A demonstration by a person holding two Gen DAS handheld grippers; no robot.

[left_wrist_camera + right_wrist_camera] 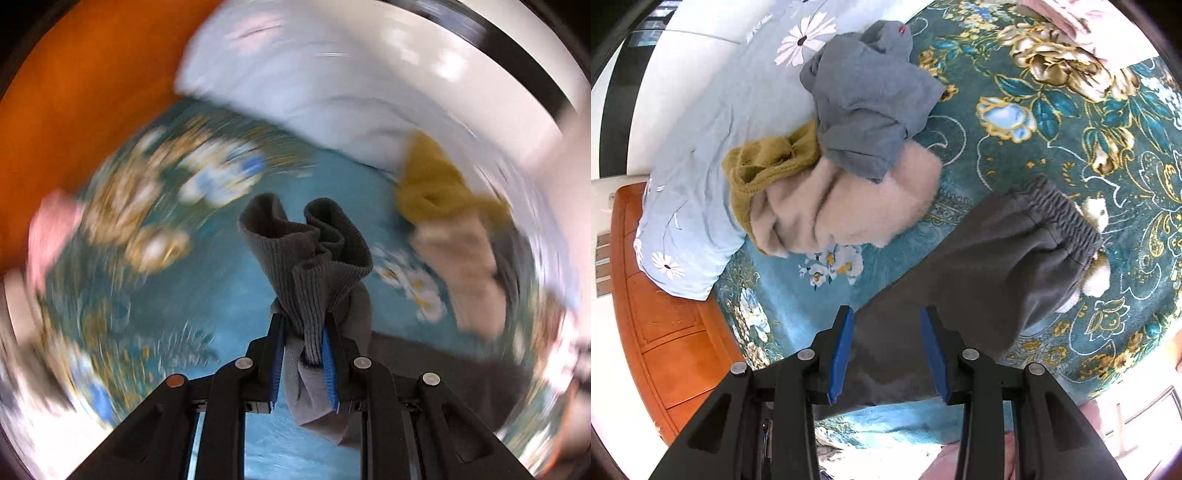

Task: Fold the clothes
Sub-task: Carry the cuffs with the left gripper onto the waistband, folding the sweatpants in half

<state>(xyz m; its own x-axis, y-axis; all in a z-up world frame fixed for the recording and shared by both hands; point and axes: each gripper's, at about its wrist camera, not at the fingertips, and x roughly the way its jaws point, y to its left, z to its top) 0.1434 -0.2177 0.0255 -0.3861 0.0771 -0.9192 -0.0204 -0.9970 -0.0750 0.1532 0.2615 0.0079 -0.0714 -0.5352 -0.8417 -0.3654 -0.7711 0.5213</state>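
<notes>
Left tongs (304, 339) clamp a ribbed cuff (310, 258) of the grey trousers (979, 273), lifted. Right tongs (888, 350) gape over the trousers, just ahead. Likely mid-fold; next, right must grab cloth.

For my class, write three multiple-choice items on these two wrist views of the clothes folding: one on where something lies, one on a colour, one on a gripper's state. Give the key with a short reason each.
1. Where does the pile of clothes lie?
A. on the floor
B. on the bedspread, against the pillow
C. inside a basket

2. What colour is the garment at the pile's left edge?
A. mustard yellow
B. red
C. black

3. What state is the left gripper in?
A. open and empty
B. out of view
C. shut on grey cloth

Key: B, the pile rests on the floral spread and touches the pale blue pillow; A, the mustard garment shows beside the beige one; C, ribbed grey cloth is pinched between the blue pads, while the right gripper is open above dark trousers.
</notes>
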